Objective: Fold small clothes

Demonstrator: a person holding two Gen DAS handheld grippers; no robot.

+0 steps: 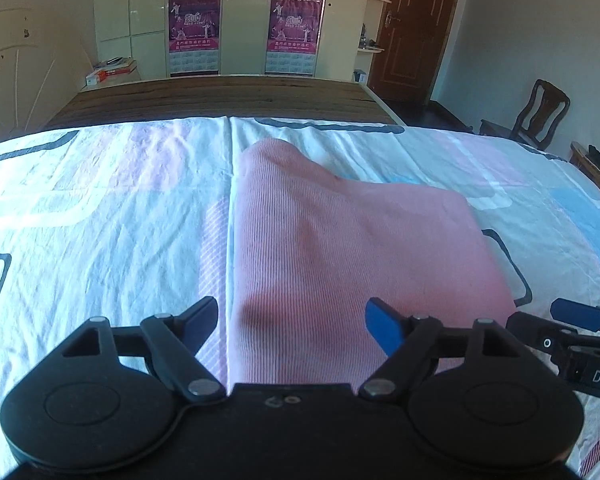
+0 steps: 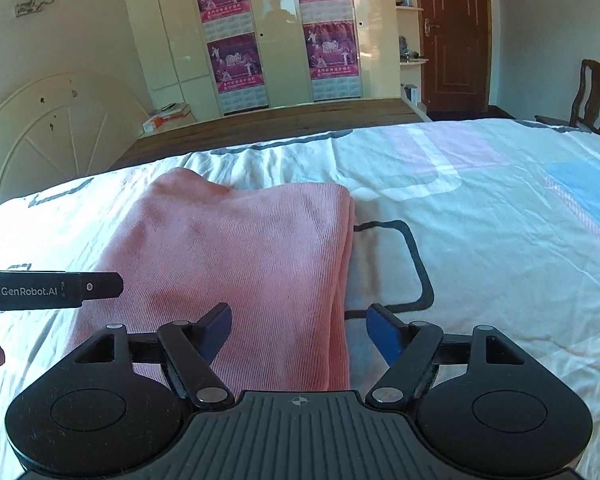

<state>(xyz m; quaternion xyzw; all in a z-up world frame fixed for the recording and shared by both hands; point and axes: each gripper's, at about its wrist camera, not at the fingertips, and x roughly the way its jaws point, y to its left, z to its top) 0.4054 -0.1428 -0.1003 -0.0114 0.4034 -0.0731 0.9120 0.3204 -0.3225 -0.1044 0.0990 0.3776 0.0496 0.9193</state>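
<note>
A: Left tool spread wide, holding nothing, low over the near left edge of the pink garment lying on the bed.

B: Right tool spread wide too, straddling the stacked right edge.

A: Best to pinch every layer at each near corner, lift together, carry to the far edge, keep tension even.

B: Near hem cut off behind both tools. Layer count hard to tell. Far left corner bunched, shape unclear.

"GenRobot.AI" stands in white on the left gripper, mid-left of the right wrist view. "2010" shows on wardrobe posters, upper centre.
</note>
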